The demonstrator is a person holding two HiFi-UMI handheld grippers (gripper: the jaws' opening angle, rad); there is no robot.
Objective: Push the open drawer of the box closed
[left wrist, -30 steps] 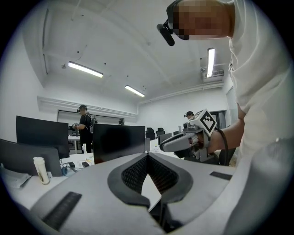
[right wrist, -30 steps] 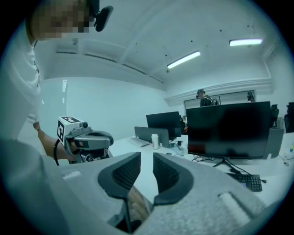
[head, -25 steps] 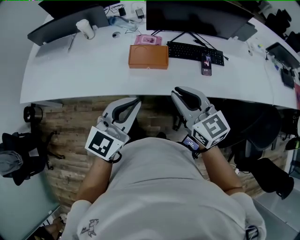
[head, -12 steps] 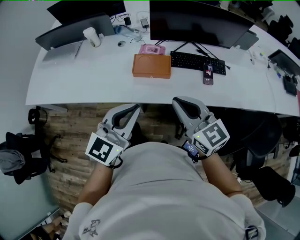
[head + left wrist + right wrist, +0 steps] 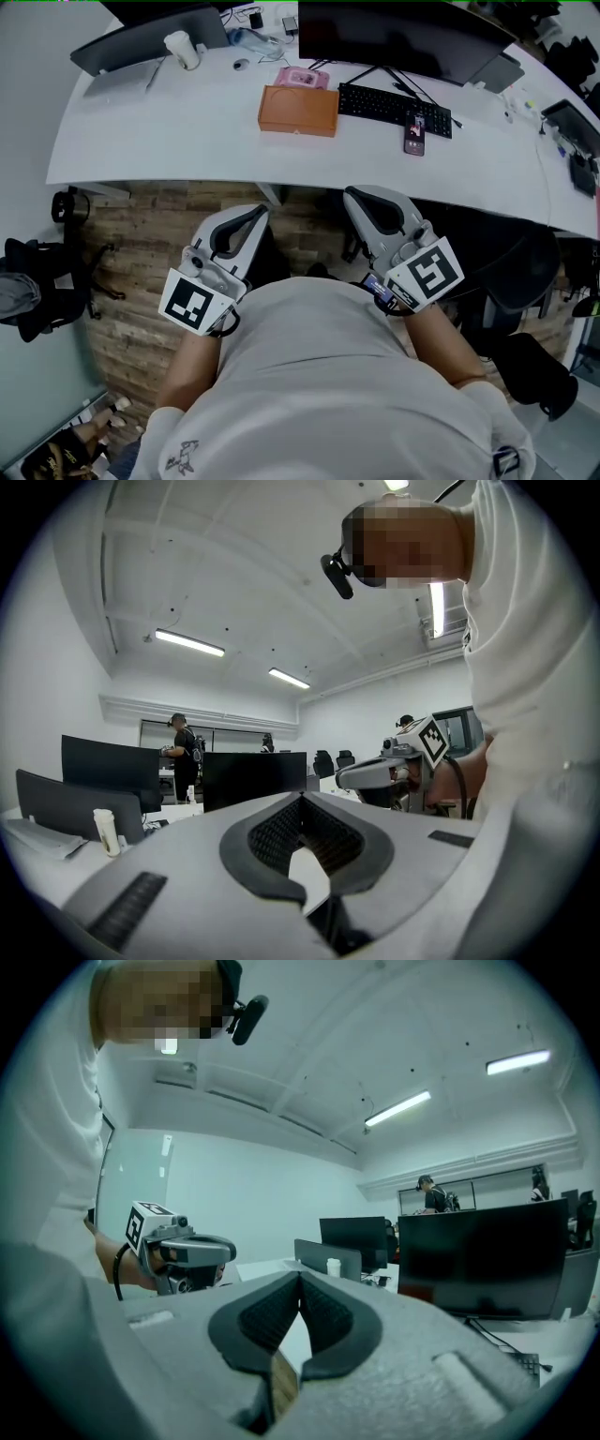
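1. While nobody's touching anything, head view first. The orange box (image 5: 298, 111) sits out on the white desk (image 5: 169, 131), just left of the keyboard (image 5: 394, 105) and just in front of a pink packet (image 5: 302, 79). Both grippers are tucked in close to the person's body, below the desk's near edge and well apart from the box. From up here I honestly can't tell how far the drawer sticks out, or which face it's on.

2. Left gripper view: the left gripper (image 5: 255, 216) has its jaws pinched together at the tips with nothing between them. It's pointing level across the desk toward the monitors (image 5: 253, 778).

3. Right gripper view: the right gripper (image 5: 352, 195) has just been closing its jaws. They now meet at the tips, and there's nothing between them either.

4. How I'd do the push:
   - Clenched jaws make a decent blunt pusher, so keep them that way.
   - Get one hand up over the desk edge and check where the drawer front is before committing.
   - Land the tip square on the middle of the drawer front, since off-centre will probably twist it in its slot.
   - Push straight along the slide, slowly.
   - The box looks light on a smooth top, so I'd guess it skates, and I'd brace the far side with the other gripper.
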